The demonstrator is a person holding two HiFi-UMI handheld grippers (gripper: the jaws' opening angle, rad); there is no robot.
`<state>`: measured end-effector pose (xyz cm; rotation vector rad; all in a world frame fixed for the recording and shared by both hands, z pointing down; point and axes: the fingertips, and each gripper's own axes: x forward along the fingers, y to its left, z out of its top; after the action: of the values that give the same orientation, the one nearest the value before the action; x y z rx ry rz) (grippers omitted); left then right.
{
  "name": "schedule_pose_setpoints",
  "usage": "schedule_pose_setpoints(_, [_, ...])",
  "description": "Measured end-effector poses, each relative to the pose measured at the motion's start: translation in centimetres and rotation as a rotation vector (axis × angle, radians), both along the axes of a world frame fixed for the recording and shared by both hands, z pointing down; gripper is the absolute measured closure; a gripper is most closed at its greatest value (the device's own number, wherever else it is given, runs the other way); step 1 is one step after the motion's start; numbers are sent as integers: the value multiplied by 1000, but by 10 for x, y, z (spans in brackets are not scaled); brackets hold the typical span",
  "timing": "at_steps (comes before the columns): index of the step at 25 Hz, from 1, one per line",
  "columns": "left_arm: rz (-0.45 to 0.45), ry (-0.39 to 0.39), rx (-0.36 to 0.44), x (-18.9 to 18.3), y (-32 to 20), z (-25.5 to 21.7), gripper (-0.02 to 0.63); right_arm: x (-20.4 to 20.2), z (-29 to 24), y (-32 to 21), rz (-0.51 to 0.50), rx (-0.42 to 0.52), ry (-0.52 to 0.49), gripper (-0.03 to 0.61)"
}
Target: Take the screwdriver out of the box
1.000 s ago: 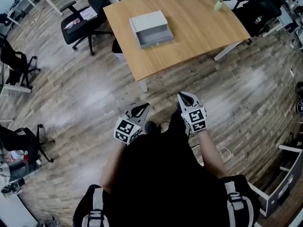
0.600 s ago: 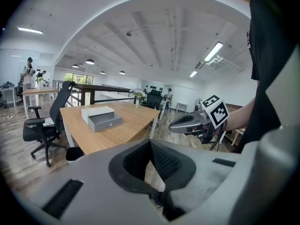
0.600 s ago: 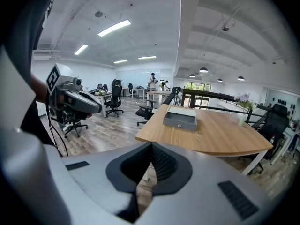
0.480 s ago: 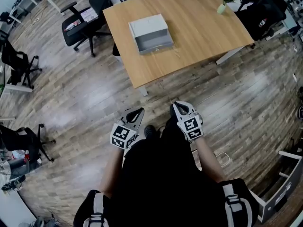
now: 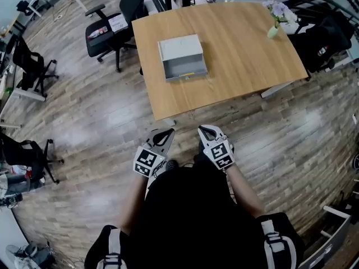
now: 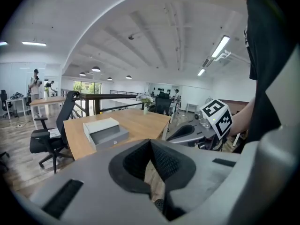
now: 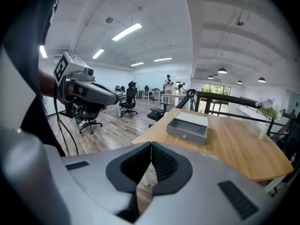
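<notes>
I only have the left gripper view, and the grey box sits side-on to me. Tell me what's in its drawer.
Observer: In the head view the box has its drawer pulled open, and a thin yellow thing lies along the front wall. It is too small to name.
Operator: Report the right claw.
Observer: In the right gripper view the right claw is shut, with nothing between its jaws.

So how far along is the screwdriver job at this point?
Nothing looks done yet. The box sits on the table with its drawer open; a yellow streak inside may be the screwdriver. In hand: nothing, the left gripper and right gripper are both shut, empty, short of the table edge. Left: reach the drawer, grip the screwdriver, lift it out.
</notes>
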<state>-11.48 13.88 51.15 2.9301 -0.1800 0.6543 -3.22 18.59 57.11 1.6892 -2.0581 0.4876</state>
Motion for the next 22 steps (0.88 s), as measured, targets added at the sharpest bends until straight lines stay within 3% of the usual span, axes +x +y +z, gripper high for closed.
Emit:
schedule_pose_setpoints(7, [-66,16,71,42,-5,-23,592,30,12,3,-124,-21,10,554])
schedule_pose_setpoints(22, [-301,15,60,66,-4,-13,592,81,18,0,-312,-46,49,554])
